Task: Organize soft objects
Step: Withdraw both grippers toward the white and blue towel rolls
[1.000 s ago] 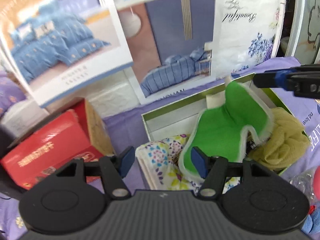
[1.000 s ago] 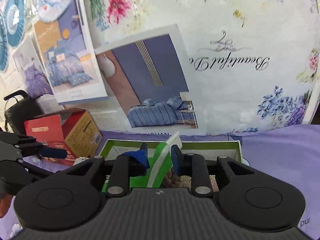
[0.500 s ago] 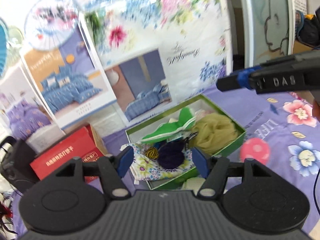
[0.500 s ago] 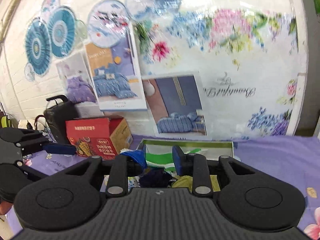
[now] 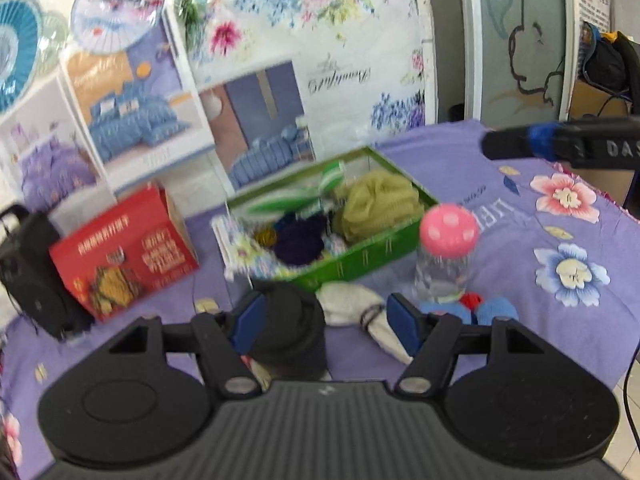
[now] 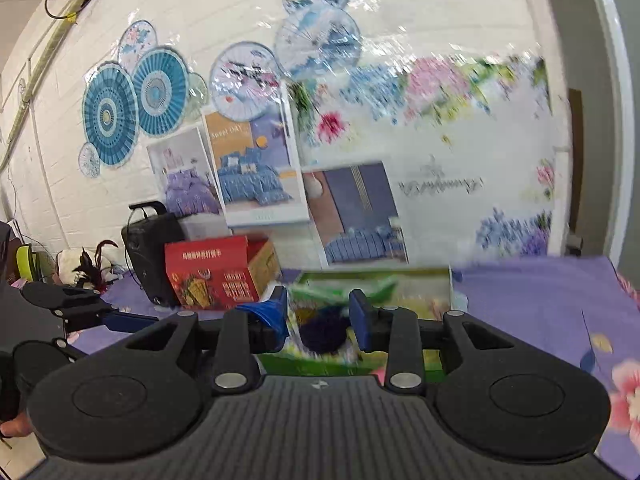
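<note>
Cream cloth (image 5: 352,306), a soft thing left outside, is seen lying on the purple-covered counter (image 5: 520,320) just ahead of the left hand-held gripper (image 5: 324,318), whose jaws have just been opening, nothing pinched. Its long axis trails toward the right finger. Farther off, the green box (image 5: 360,258) already holds other soft things. The right hand-held gripper (image 6: 318,316), jaws just parted and empty, is judged farther away.

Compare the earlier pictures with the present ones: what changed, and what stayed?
The right tongs have just been opening and let go of the green white-edged cloth, now lying in the green box. Both tongs backed away, left tongs empty. Box contents stayed.
</note>
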Motion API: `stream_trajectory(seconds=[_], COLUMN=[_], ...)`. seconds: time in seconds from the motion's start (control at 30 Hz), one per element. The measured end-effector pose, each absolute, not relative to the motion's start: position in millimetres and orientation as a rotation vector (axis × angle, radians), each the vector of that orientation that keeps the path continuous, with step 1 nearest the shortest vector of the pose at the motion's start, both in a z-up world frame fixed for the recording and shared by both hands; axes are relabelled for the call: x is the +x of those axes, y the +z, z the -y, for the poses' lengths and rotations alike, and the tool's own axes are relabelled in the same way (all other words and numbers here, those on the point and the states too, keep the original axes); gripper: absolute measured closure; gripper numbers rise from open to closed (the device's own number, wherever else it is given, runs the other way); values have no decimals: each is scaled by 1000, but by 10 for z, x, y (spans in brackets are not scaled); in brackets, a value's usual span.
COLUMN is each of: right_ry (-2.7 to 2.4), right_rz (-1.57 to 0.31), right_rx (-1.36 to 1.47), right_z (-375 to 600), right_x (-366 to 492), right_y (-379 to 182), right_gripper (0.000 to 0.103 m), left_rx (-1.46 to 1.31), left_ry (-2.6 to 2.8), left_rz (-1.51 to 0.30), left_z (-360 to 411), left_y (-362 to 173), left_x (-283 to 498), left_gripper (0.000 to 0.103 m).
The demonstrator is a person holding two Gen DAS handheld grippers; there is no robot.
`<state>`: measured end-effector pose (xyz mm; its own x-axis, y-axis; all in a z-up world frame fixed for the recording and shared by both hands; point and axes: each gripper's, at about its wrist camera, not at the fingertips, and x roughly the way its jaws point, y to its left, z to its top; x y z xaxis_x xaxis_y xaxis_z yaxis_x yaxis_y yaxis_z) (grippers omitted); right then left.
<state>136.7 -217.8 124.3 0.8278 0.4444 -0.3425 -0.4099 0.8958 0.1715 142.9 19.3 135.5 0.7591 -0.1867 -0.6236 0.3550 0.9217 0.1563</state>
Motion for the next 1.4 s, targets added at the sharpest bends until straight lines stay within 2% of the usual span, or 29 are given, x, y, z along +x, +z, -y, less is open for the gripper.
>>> stream_trajectory(seconds=[0.2,0.33,0.4,0.57,0.73,0.97,1.13,1.4], right_ry=[351,359,393,490,539,557,563,696], right_rz=[-529,-596,-600,-614,-649,-626,-743,-831], right_rx=[176,172,109,-97,-129,-46,97,256], right_z=[2488,2496,2452,2467,2572,2596,2660,2658], right_x=[1084,1022,1023,1055,1280,1587,1829,1435], right_y=[245,-118,-129,-53,-64,-85,-290,-367], right_gripper=[84,84,84,83,82,81,80,76], left_rx=[190,142,127,293,481,515,475,452], left_ry=[-241,-269,-302,-339,-545,-666,-653,-612], left_rz=[-760,-859,-885,-796,-769,-803,-829,-876], left_z=[-109,-24,15,206,425,632,627,360], left_y=[537,195,167,325,416,493,423,379], left_x=[1166,1108,1143,1244,1448,1850,1896,1597], left_gripper=[34,34,34,34,34,33,33,33])
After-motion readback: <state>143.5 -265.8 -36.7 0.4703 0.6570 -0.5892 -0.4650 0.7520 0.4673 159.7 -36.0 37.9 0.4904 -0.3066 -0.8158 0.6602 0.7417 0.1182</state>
